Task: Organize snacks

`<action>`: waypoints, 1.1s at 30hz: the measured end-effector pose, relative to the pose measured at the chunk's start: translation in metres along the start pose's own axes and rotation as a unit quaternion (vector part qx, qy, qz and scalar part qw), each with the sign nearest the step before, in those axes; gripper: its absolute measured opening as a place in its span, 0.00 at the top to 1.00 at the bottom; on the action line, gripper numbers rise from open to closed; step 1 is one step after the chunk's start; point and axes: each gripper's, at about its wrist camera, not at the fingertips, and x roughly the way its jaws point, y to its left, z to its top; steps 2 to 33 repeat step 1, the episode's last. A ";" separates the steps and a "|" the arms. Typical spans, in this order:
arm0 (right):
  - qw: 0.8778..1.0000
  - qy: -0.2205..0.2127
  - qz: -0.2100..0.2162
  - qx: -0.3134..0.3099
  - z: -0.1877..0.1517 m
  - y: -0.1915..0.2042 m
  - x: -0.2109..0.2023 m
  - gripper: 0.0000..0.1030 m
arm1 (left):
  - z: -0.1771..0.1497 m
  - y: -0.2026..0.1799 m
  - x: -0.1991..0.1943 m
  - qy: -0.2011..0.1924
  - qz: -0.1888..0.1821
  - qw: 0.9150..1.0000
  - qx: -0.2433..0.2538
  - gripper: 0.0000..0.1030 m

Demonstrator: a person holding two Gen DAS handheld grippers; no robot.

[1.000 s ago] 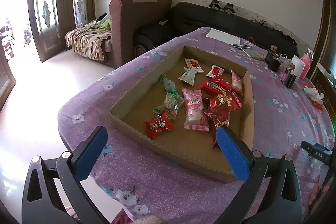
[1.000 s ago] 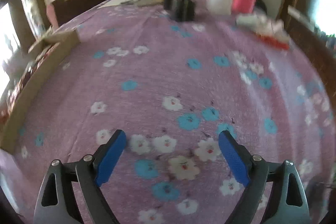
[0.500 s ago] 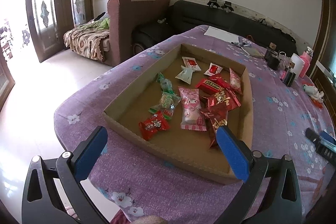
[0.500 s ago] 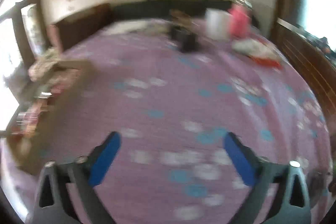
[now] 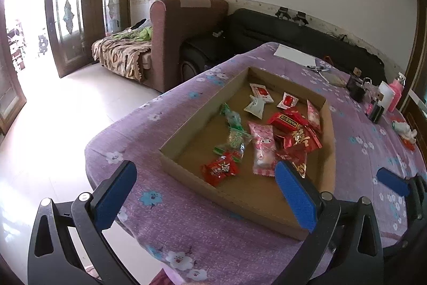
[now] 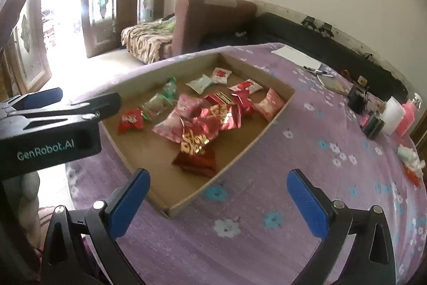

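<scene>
- The cardboard tray (image 5: pixel 327 124) lies flat on the surface (image 5: pixel 186 226) under a purple flowered cloth; its long axis runs away from the cameras toward the black sofa (image 5: pixel 293 36).
- The snacks lie loose inside it: a red candy packet (image 5: pixel 220 169) nearest the front wall, a green-and-clear packet (image 5: pixel 232 140) just behind it, and a pink packet (image 5: pixel 263 148) pointing lengthwise along the tray.
- Red packets with gold characters (image 6: pixel 194 142) are heaped toward the tray's right side; the characters cannot be read.
- In the right wrist view, the body of the left hand-held gripper (image 6: pixel 32 108) carries the white writing "GenRobot.AI".
- Left hand-held gripper (image 5: pixel 205 195): jaws spread wide and holding nothing, above the tray's near wall, with the red candy packet just ahead between its fingers.
- Right hand-held gripper (image 6: pixel 218 200): jaws also spread and holding nothing, over the tray's near right corner and the cloth beside it.
</scene>
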 end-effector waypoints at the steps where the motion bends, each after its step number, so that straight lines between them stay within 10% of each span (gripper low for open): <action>1: 1.000 -0.002 -0.002 -0.001 0.005 0.001 0.002 0.00 | 0.001 0.000 0.000 0.001 -0.001 1.000 0.001 0.00; 33: 1.000 -0.002 -0.002 -0.001 0.005 0.001 0.002 0.00 | 0.001 0.000 0.000 0.001 -0.001 1.000 0.001 0.00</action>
